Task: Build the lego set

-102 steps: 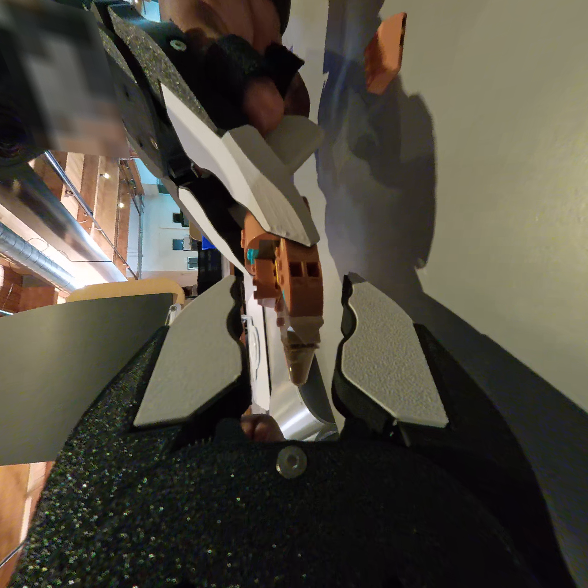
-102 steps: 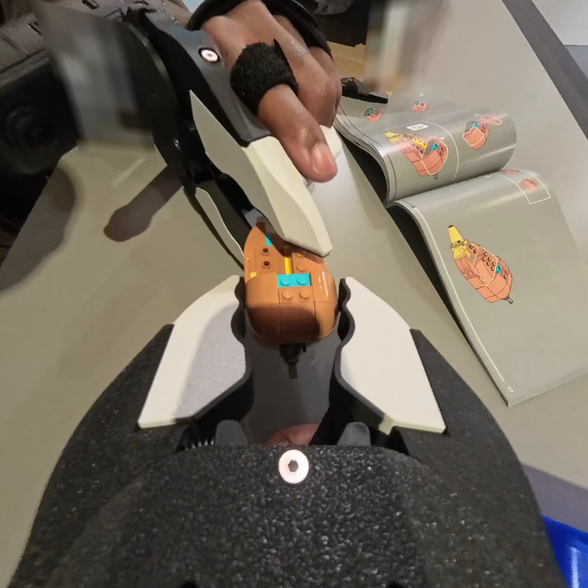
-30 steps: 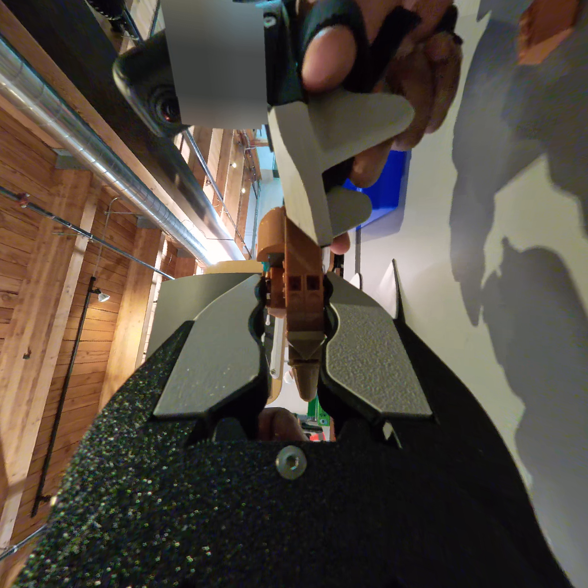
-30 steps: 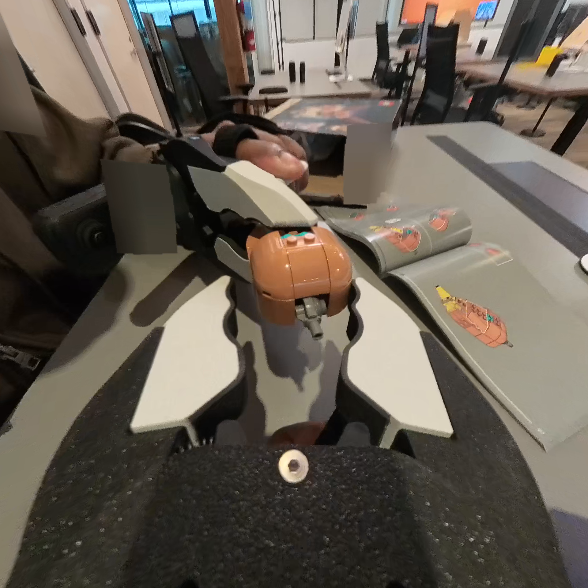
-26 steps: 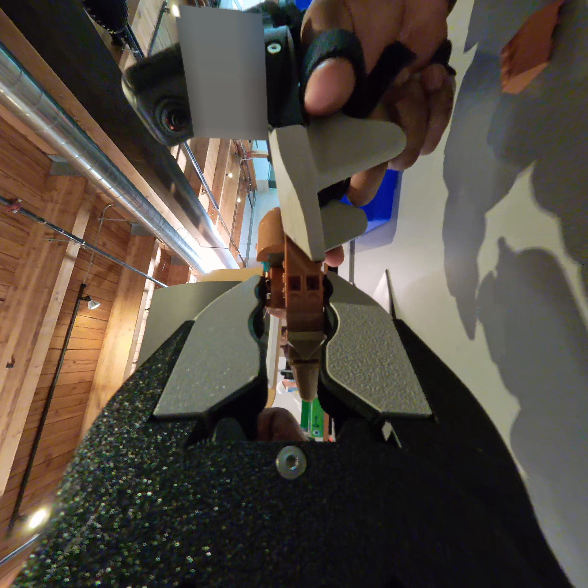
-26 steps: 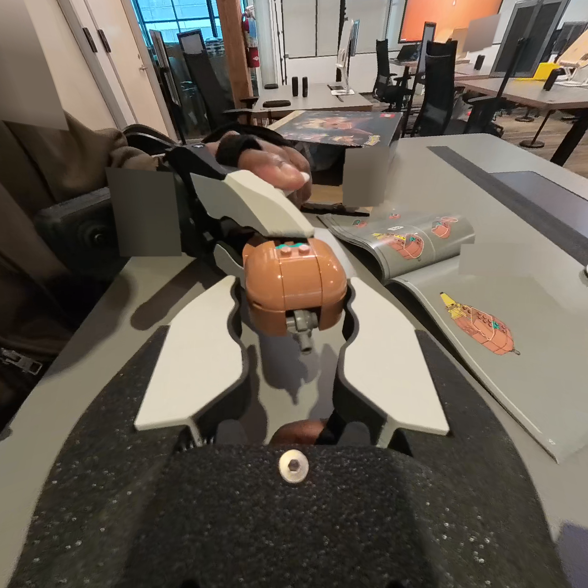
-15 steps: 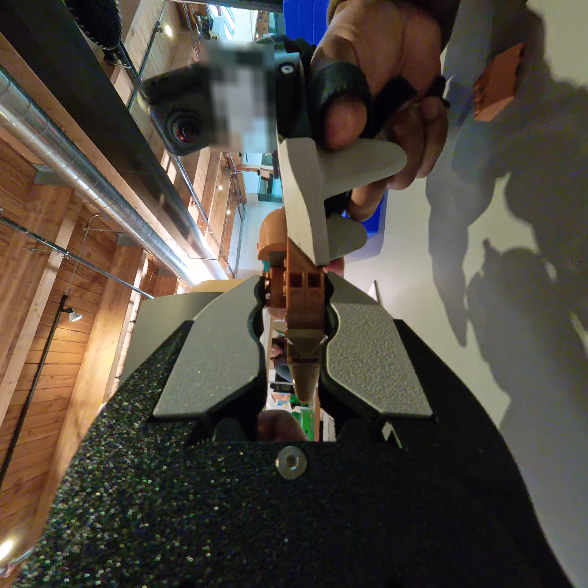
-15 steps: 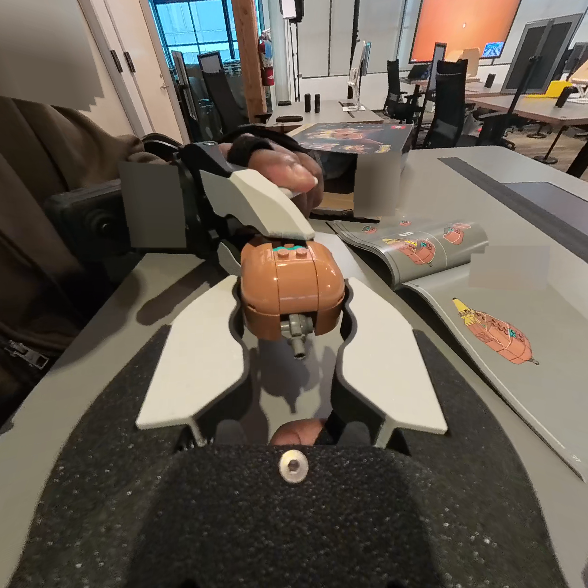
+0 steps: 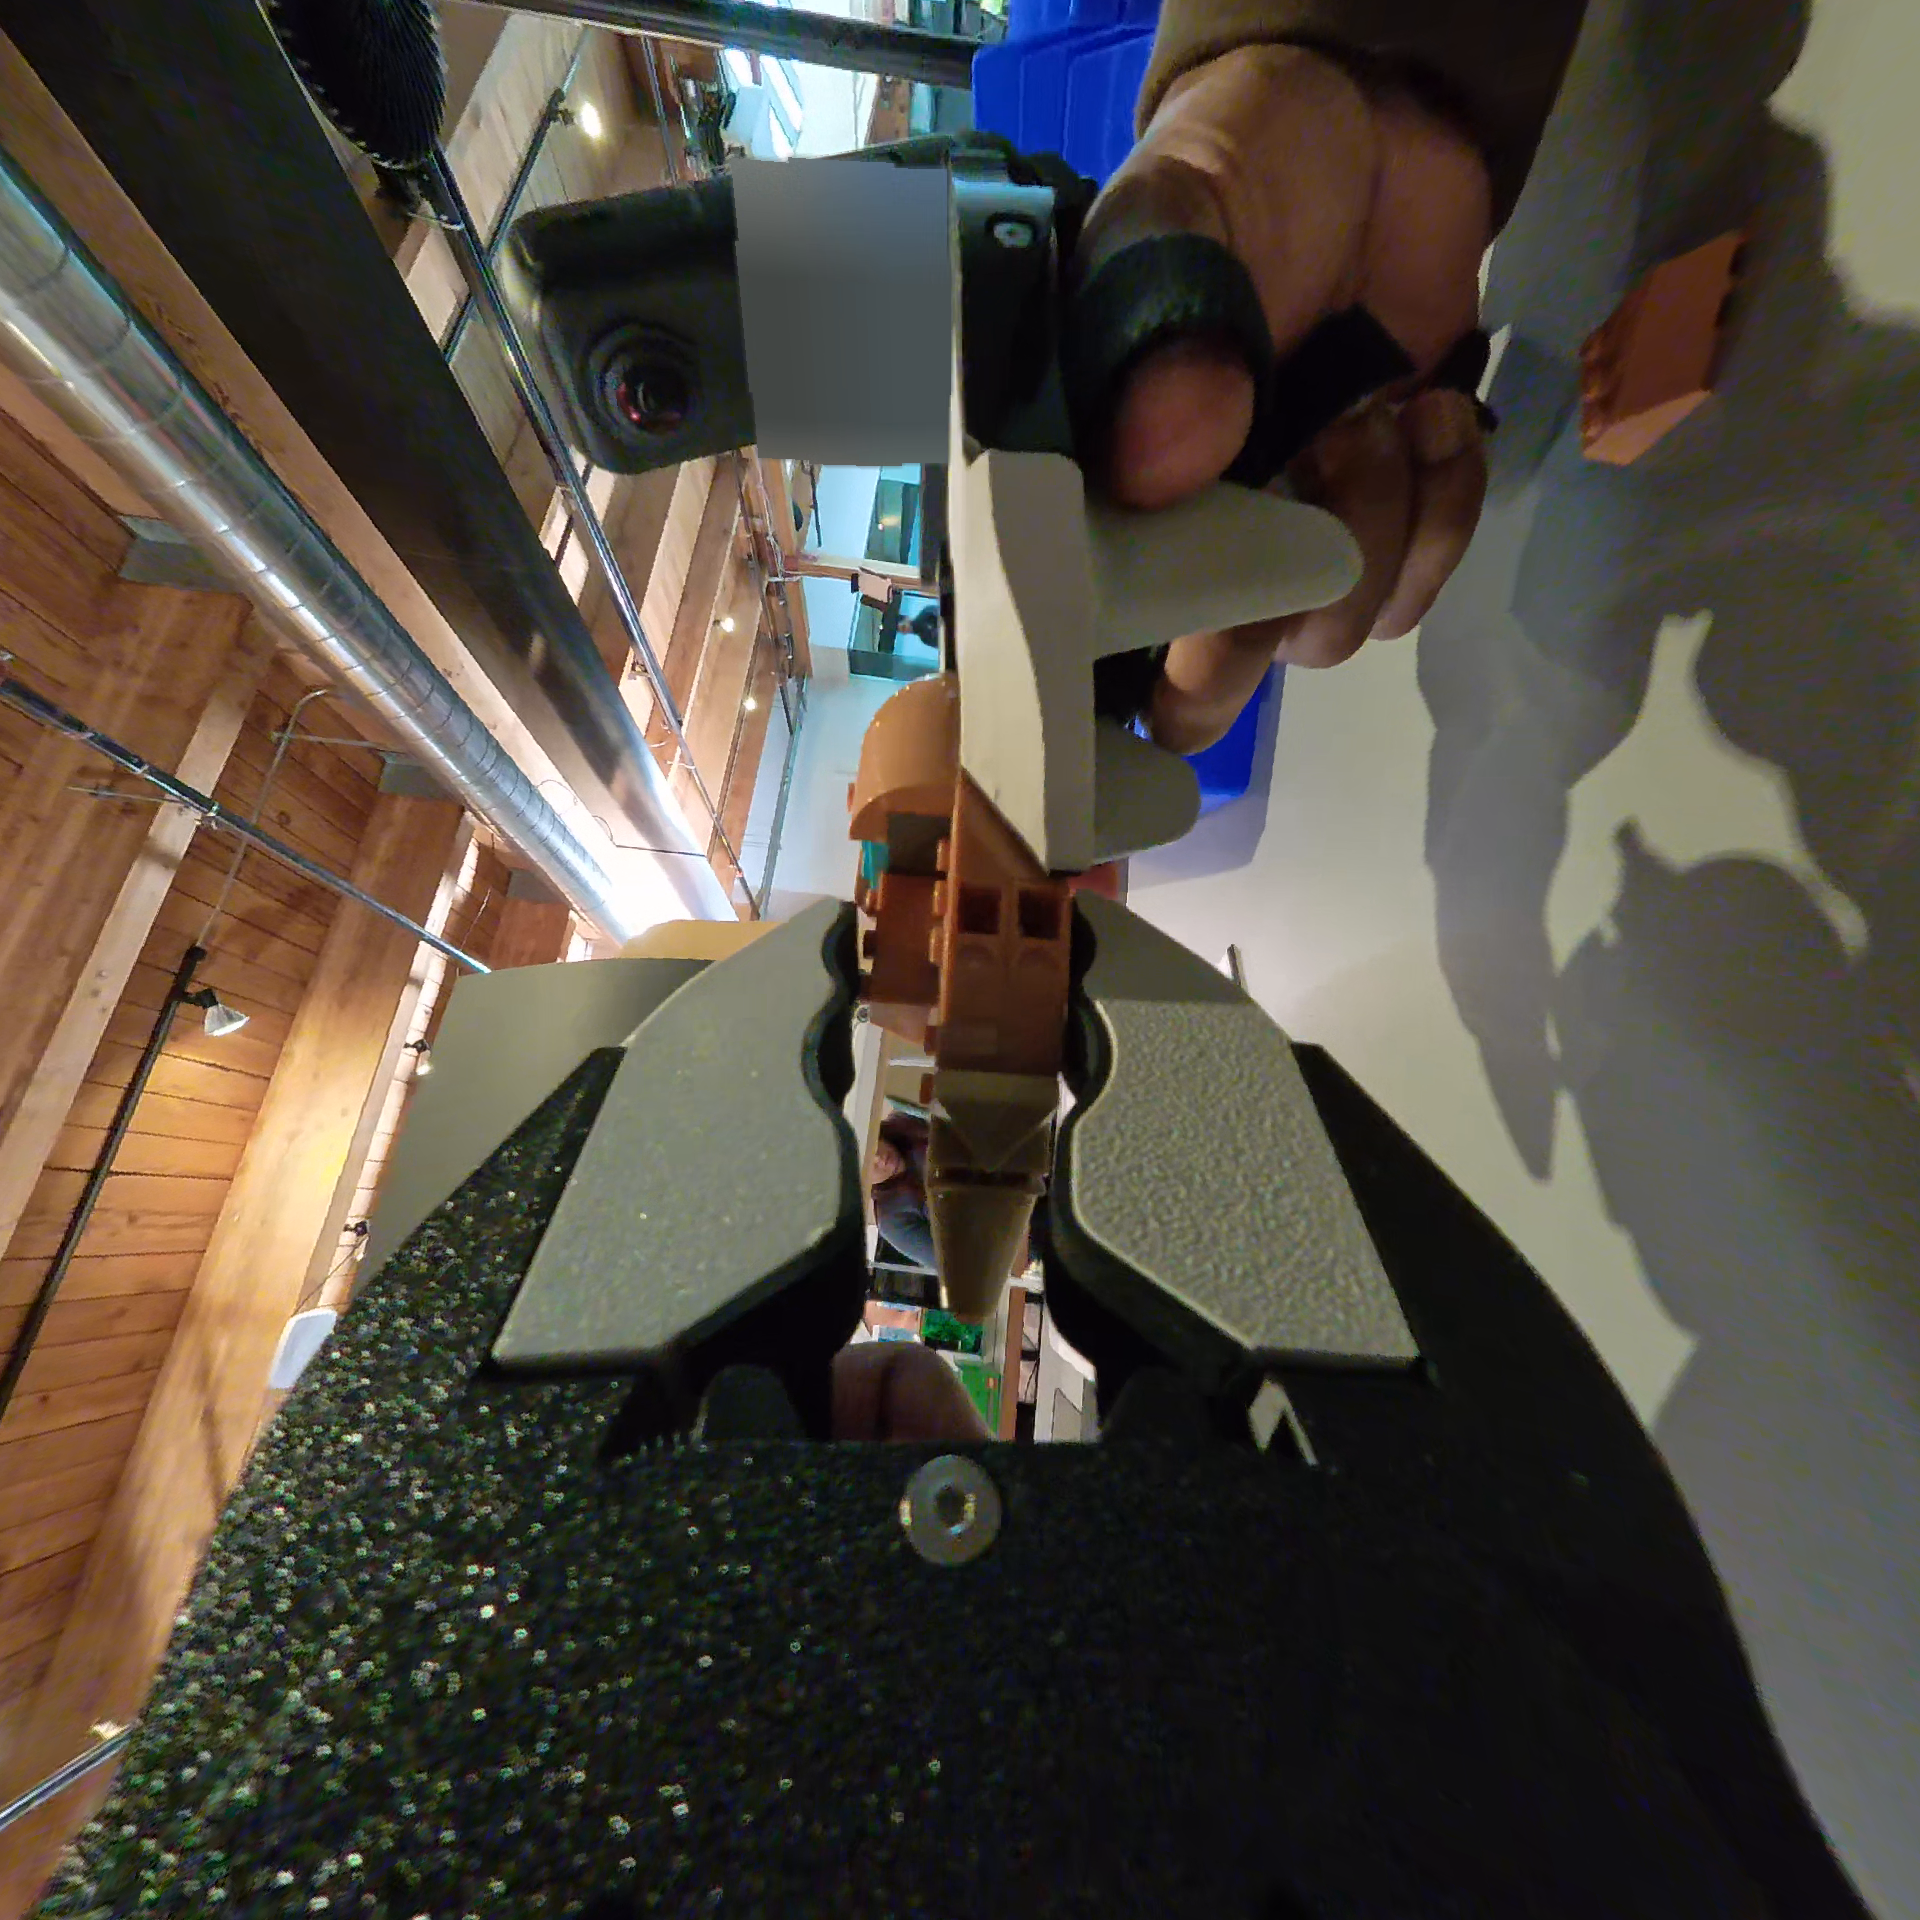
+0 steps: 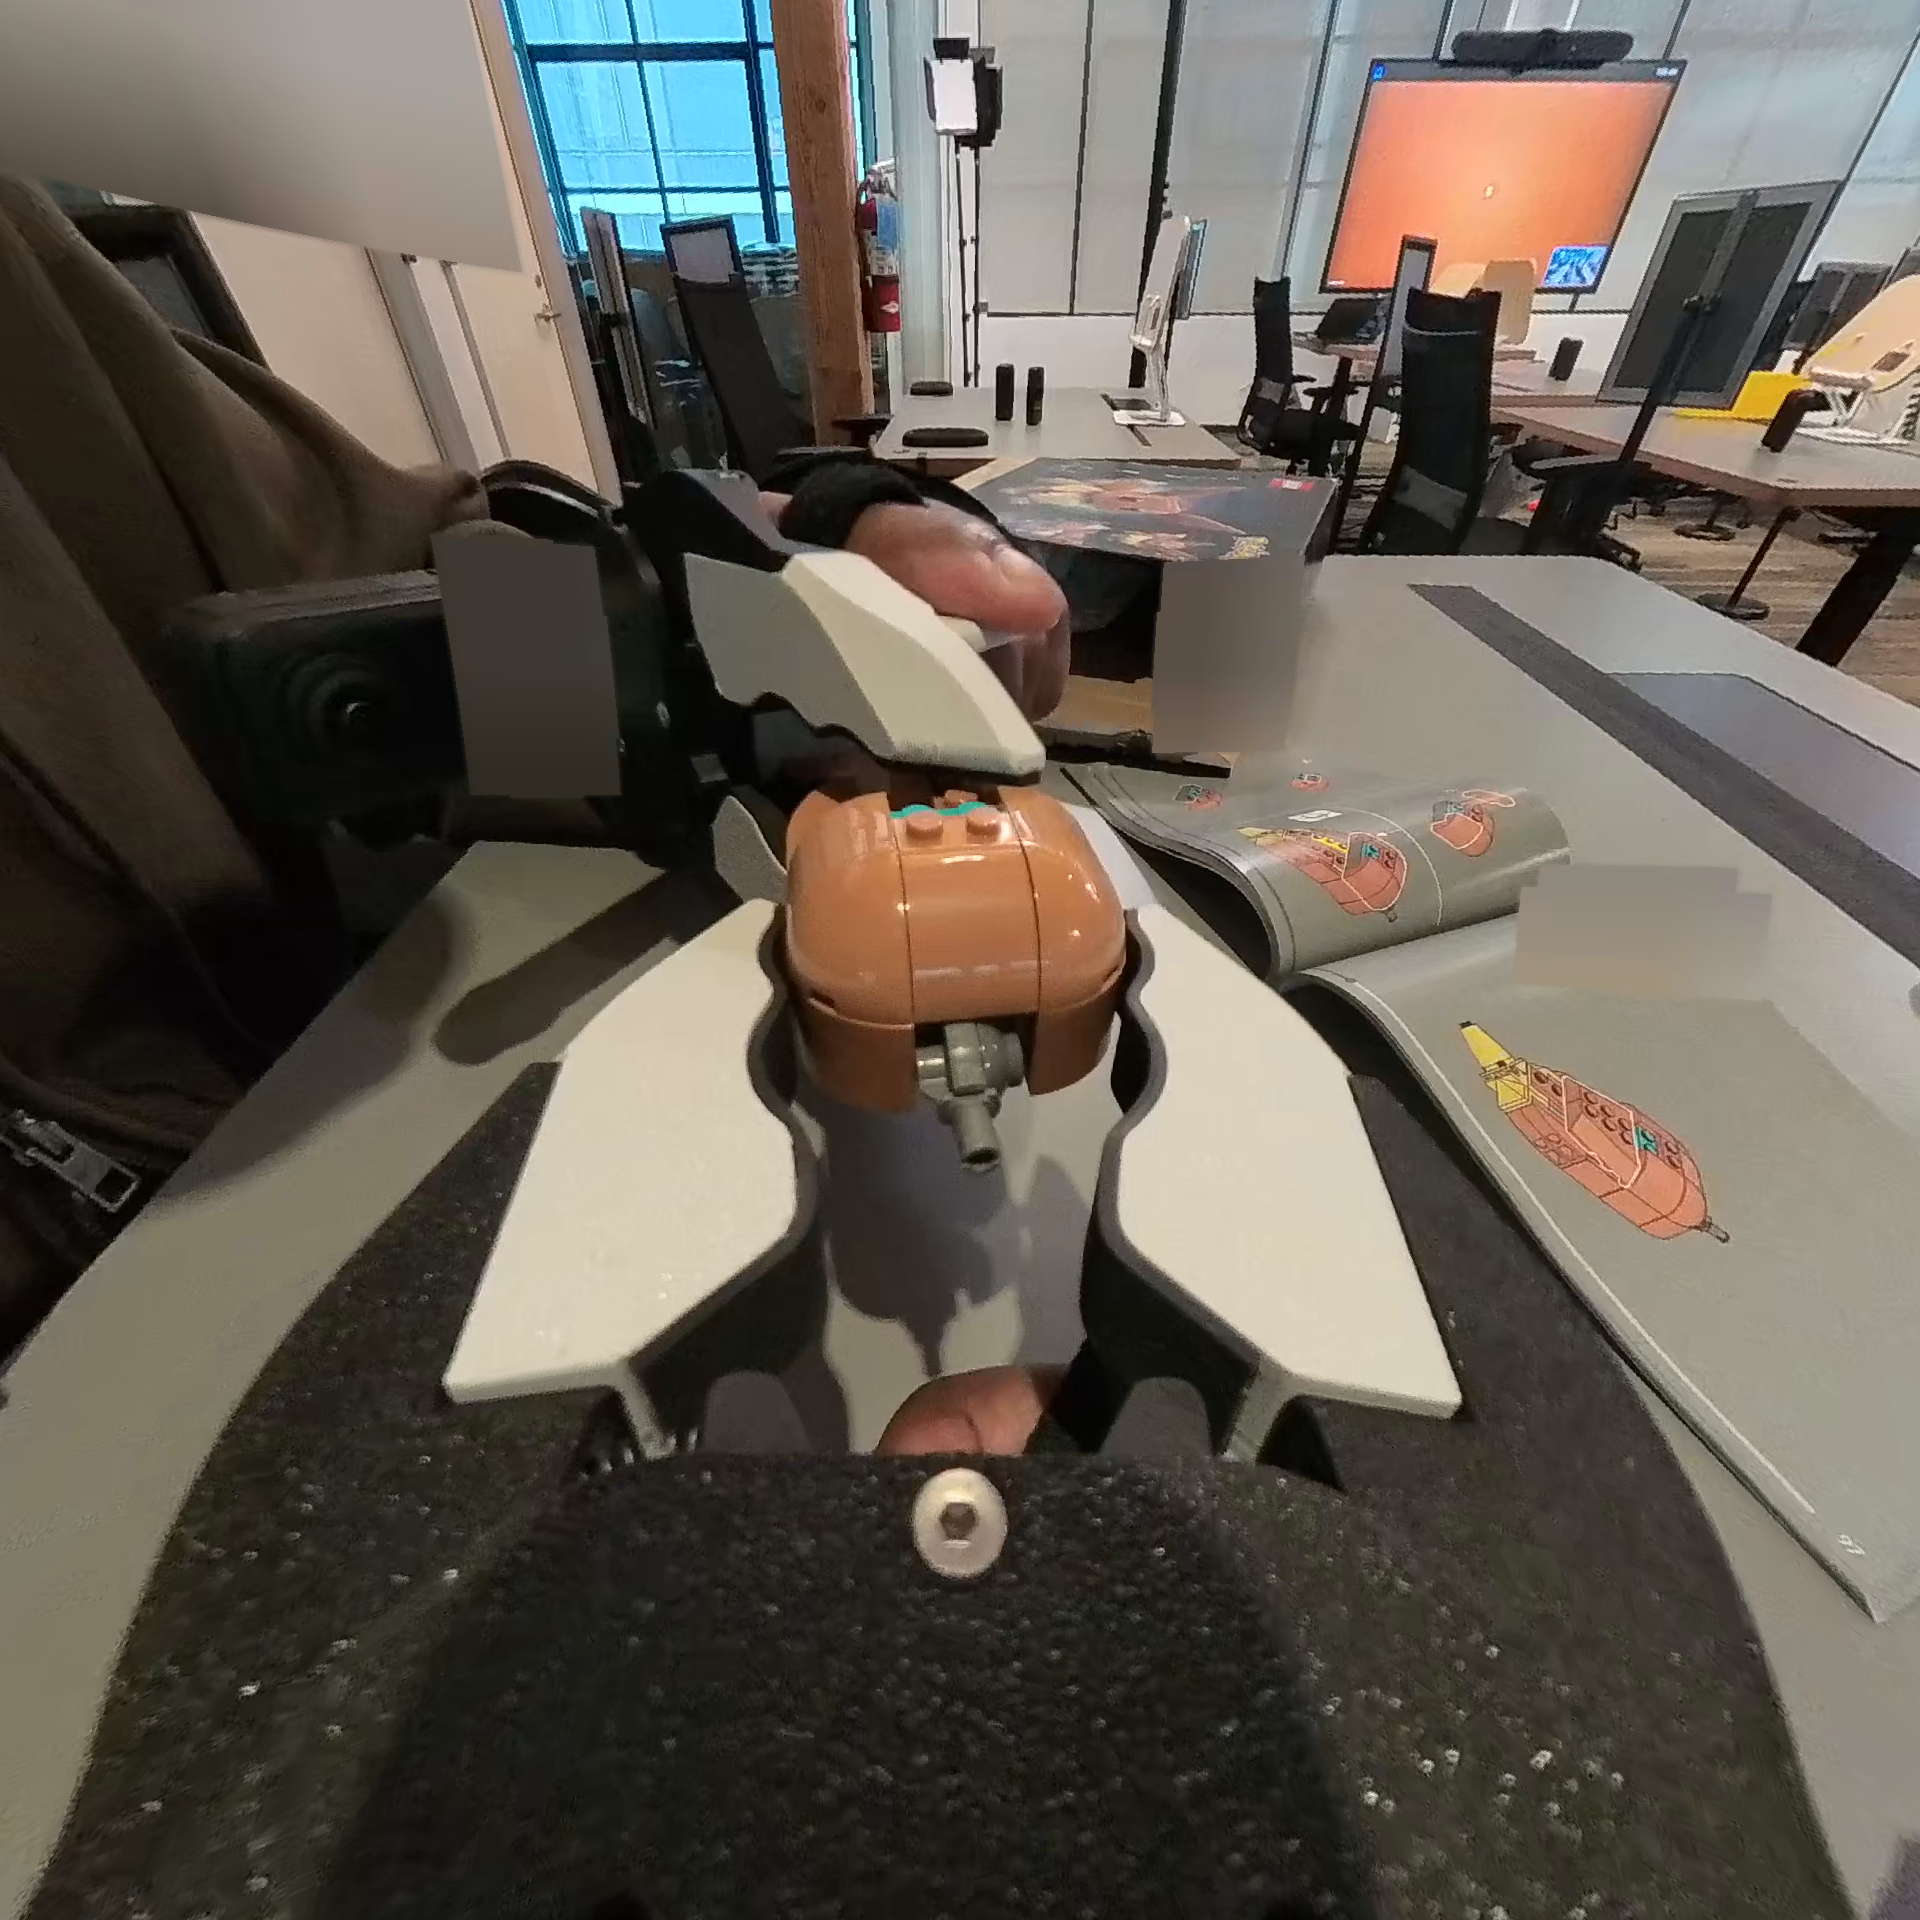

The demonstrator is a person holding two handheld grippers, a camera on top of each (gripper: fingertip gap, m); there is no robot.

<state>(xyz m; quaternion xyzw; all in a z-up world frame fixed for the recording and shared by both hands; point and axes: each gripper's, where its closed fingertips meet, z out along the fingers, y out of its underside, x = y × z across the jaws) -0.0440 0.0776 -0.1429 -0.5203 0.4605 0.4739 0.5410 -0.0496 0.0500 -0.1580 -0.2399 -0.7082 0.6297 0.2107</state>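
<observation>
L gripper (image 9: 961, 971) and R gripper (image 10: 951, 935) jaws both pinched brown lego model (image 10: 951, 935) above worktop (image 10: 1403, 644); instruction booklet (image 10: 1621, 1091) at 3 o'clock.

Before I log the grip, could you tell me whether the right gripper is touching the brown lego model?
Touching. In the right wrist view, the right gripper has its jaws pressed against both sides of the brown lego model, with no gap visible.

Grey table (image 10: 1558, 644) w/ dark strip along its far right side. On it: open instruction booklet (image 10: 1621, 1164) at right, printed box (image 10: 1153, 509) behind, loose orange-brown brick (image 9: 1652, 353) seen in left wrist view.
</observation>
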